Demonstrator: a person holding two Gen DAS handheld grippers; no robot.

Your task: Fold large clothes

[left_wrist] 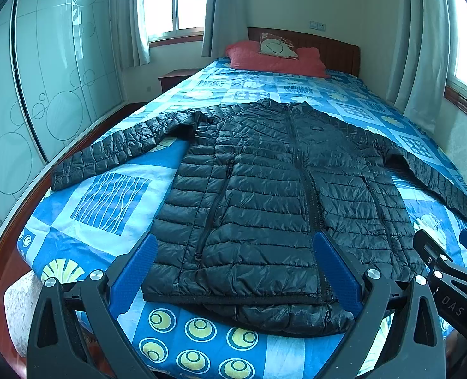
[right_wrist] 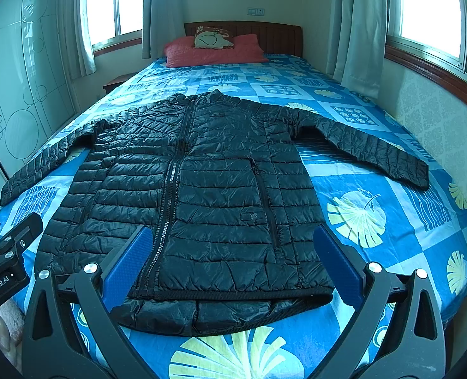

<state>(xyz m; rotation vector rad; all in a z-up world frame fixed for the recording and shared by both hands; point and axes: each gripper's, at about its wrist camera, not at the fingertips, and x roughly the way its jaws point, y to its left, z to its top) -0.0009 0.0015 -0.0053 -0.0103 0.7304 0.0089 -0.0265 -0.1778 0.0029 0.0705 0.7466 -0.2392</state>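
A black quilted puffer jacket [left_wrist: 265, 189] lies flat and front-up on the bed, zipped, with both sleeves spread out to the sides. It also shows in the right wrist view [right_wrist: 201, 195]. My left gripper [left_wrist: 236, 243] is open and empty, held above the jacket's hem on its left half. My right gripper [right_wrist: 233, 237] is open and empty, above the hem on its right half. The right gripper's body shows at the right edge of the left wrist view [left_wrist: 448, 271]; the left gripper's body shows at the left edge of the right wrist view [right_wrist: 9, 252].
The bed [right_wrist: 375, 189] has a blue patterned sheet, a red pillow [right_wrist: 214, 50] and a wooden headboard at the far end. A glass-door wardrobe [left_wrist: 44, 79] runs along the left. A wall with a window sill is on the right. A nightstand [left_wrist: 176, 77] stands far left.
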